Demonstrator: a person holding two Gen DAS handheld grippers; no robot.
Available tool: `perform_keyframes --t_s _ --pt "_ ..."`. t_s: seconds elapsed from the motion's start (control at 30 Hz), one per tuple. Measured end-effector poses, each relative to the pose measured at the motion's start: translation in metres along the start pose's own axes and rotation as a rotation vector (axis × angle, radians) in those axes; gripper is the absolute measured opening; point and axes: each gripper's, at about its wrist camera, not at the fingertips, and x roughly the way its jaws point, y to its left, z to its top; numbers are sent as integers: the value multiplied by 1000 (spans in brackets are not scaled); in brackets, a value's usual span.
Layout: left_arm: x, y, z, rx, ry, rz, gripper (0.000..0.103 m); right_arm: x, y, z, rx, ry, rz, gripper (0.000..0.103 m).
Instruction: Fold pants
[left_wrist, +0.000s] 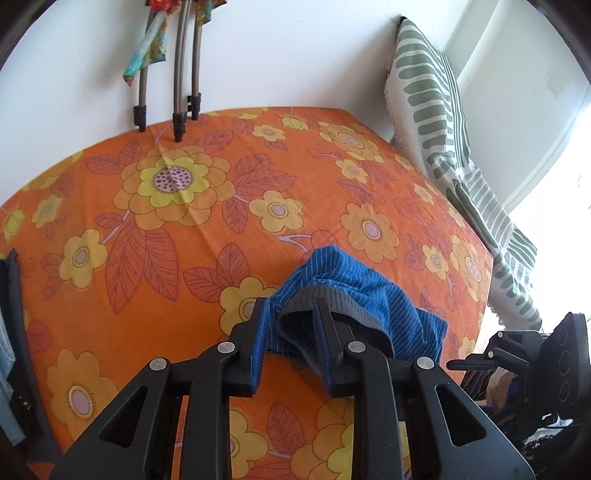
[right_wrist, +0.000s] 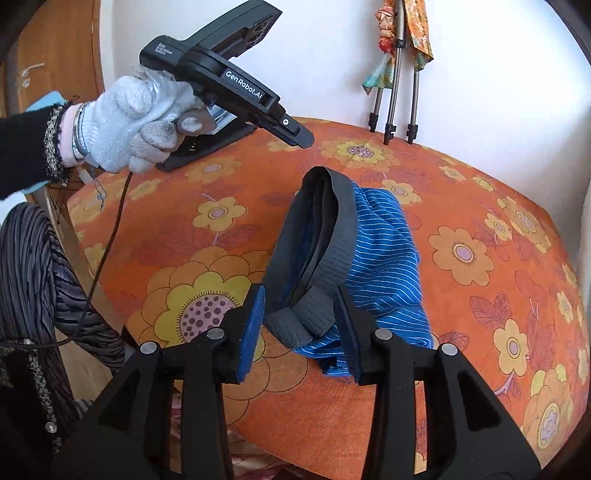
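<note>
Blue pinstriped pants (left_wrist: 373, 295) with a grey waistband (right_wrist: 341, 236) lie bunched on the orange flowered bedspread (left_wrist: 207, 229). In the left wrist view my left gripper (left_wrist: 290, 325) is open, its jaws on either side of the waistband fold near the bed's front edge. In the right wrist view my right gripper (right_wrist: 301, 314) is open, its jaws astride the waistband's near end (right_wrist: 299, 321). The left gripper also shows in the right wrist view (right_wrist: 295, 136), held in a gloved hand above the bed's far left, apart from the pants (right_wrist: 384, 258).
A tripod (left_wrist: 181, 96) stands on the bed at the white wall. A green and white patterned cloth (left_wrist: 443, 122) hangs along the bed's right side. A wooden door (right_wrist: 55, 55) is at the left. Dark striped clothing (right_wrist: 40, 266) hangs near the front left.
</note>
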Motion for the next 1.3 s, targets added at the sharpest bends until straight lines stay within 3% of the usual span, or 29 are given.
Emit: perform_keyframes --t_s 0.17,0.33,0.47,0.57,0.7,0.83,0.97,1.0,1.07,1.3 --pt "29 -20 14 40 45 -42 23 -3 -54 2 191 6 -95 40" --pt "53 -29 -4 98 146 -27 23 10 -78 -9 292 88 -23 40" --pt "62 -18 -39 157 258 99 23 20 -77 -31 244 194 -94 40" --pt "48 1 -43 76 234 83 23 11 -80 -34 279 160 -54 40" --pt "26 3 -28 21 143 43 23 -1 -45 -13 147 65 28 40" --pt "27 -15 -15 57 118 9 23 20 -21 -1 66 99 70 40" --pt "51 -24 -13 66 156 -19 23 35 -13 0 34 131 76 40" --pt "58 -24 -13 59 166 -18 23 38 -11 -1 27 140 70 38" --pt "66 -21 -15 48 179 -10 23 42 -9 -4 15 154 56 12" --pt "70 -17 -19 53 220 22 23 14 -9 -19 5 165 160 8"
